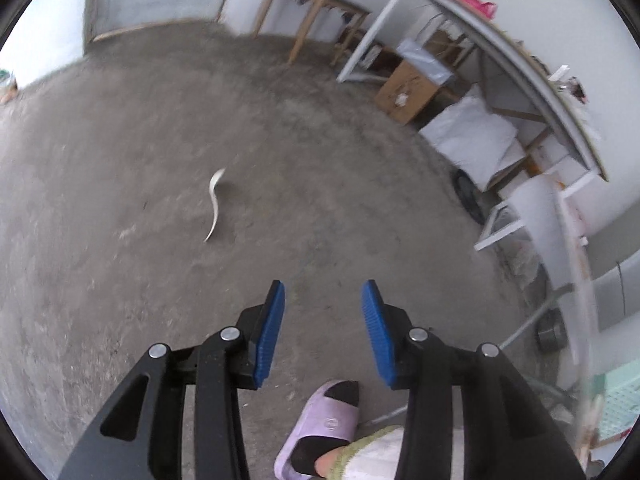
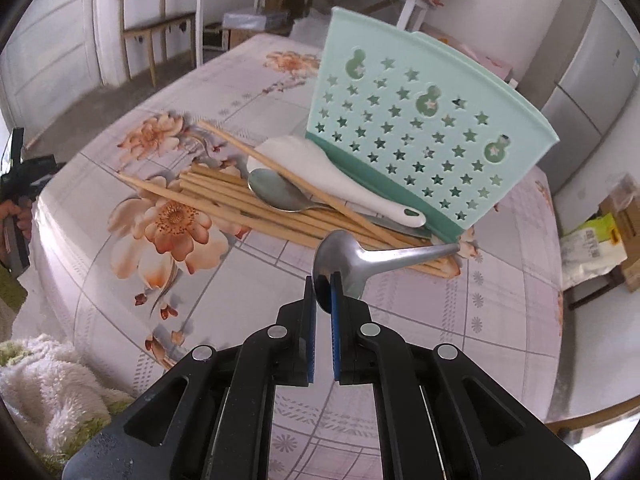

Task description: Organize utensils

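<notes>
In the right wrist view my right gripper (image 2: 323, 280) is shut on the bowl of a metal spoon (image 2: 376, 259), whose handle points right towards the foot of the mint green utensil holder (image 2: 420, 128). The holder stands upright on the flowered tablecloth (image 2: 120, 184). In front of it lie bamboo chopsticks (image 2: 224, 196), a second metal spoon (image 2: 276, 192) and a white rice paddle (image 2: 320, 164). In the left wrist view my left gripper (image 1: 324, 290) is open with nothing between its fingers and points down at the concrete floor. A pale curved utensil (image 1: 214, 204), blurred, shows on the floor ahead of it.
A foot in a lilac slipper (image 1: 324, 424) stands just below the left gripper. White-framed tables, a cardboard box (image 1: 408, 92) and wooden chairs line the far wall. A fluffy white cloth (image 2: 48, 384) lies at the table's near left. A hand (image 2: 16, 216) holds a black device at the left edge.
</notes>
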`<action>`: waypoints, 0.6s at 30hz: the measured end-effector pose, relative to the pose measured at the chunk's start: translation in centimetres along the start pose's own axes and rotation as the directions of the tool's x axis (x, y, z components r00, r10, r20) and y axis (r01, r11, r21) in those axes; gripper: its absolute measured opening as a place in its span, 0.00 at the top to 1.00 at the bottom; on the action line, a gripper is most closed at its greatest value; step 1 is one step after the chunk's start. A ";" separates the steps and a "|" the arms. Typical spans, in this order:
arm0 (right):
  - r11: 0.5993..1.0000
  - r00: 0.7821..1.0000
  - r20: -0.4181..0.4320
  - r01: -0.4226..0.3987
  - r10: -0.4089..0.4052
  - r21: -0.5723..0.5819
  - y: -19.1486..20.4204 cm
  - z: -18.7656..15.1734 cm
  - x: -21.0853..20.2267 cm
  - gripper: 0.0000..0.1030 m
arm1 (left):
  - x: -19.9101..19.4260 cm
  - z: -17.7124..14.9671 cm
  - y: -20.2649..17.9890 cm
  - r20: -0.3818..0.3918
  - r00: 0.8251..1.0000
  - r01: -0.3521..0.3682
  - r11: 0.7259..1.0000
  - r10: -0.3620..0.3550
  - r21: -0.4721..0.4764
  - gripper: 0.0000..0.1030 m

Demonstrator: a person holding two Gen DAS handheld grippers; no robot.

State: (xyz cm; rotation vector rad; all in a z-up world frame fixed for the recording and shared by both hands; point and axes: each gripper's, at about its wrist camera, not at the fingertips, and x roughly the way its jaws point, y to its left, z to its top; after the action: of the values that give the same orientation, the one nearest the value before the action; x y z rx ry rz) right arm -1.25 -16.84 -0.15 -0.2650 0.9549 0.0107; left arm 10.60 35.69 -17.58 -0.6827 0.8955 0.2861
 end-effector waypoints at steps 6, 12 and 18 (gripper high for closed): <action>0.999 0.999 -0.024 0.036 -0.036 -0.001 0.8 0.7 0.5 0.95 | 4.6 -1.7 6.2 -0.071 0.995 -0.074 0.989 0.065 -0.125 0.62; 0.999 0.998 -0.038 0.049 -0.049 -0.001 1.3 0.6 1.3 0.93 | 7.4 -2.7 11.6 -0.114 0.988 -0.122 0.972 0.100 -0.202 0.62; 0.997 0.999 -0.053 -0.001 0.004 0.073 0.5 0.6 1.6 0.85 | 10.5 -1.6 15.0 -0.119 0.990 -0.113 0.951 0.082 -0.289 0.62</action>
State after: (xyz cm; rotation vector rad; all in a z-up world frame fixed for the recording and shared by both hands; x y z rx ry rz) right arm 0.08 -16.38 -1.27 -0.1974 1.0064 -0.0291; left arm 8.48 45.46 -32.96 -0.9385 1.0000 0.4825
